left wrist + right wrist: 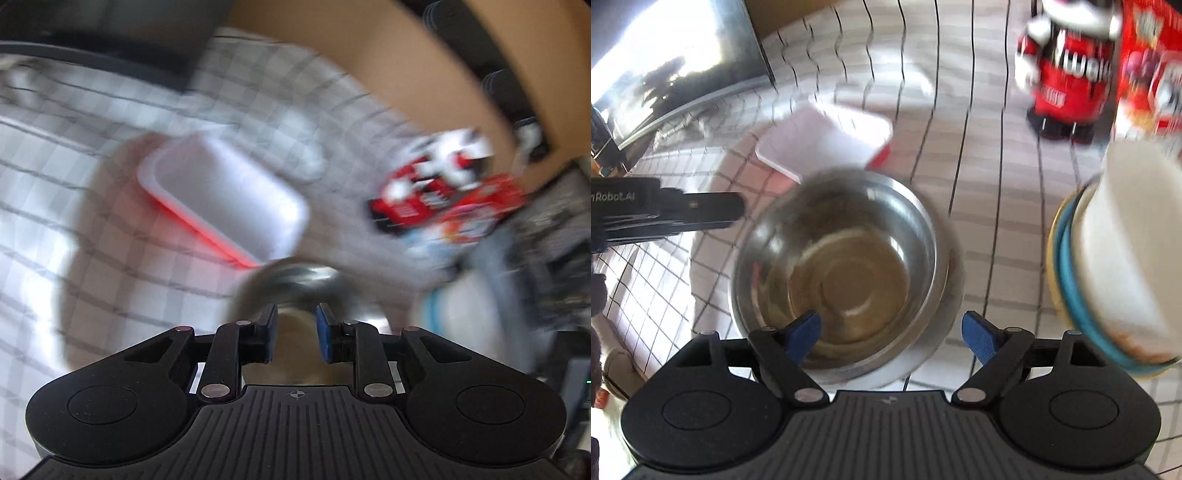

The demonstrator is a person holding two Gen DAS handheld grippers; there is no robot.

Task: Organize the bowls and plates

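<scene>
A steel bowl (842, 266) sits low in the middle of the right wrist view, on the checked tablecloth (979, 221). A white rim (908, 373) shows under its near side. My left gripper (738, 212) reaches in from the left to the bowl's left rim. In the left wrist view the steel bowl (295, 284) fills the narrow gap at my left gripper (297, 325), which looks shut on it; the picture is blurred. My right gripper (890, 332) hangs open over the bowl's near rim, touching nothing. A white rectangular tray (827, 140) with a red underside lies just beyond; in the left view the tray (221, 199) is at centre left.
A stack of bowls (1126, 258), white over blue and yellow, stands at the right. A red toy figure (1067, 74) and a red box (1145, 66) are at the far right. A cardboard box (369, 55) and a dark glossy panel (683, 55) border the table's far side.
</scene>
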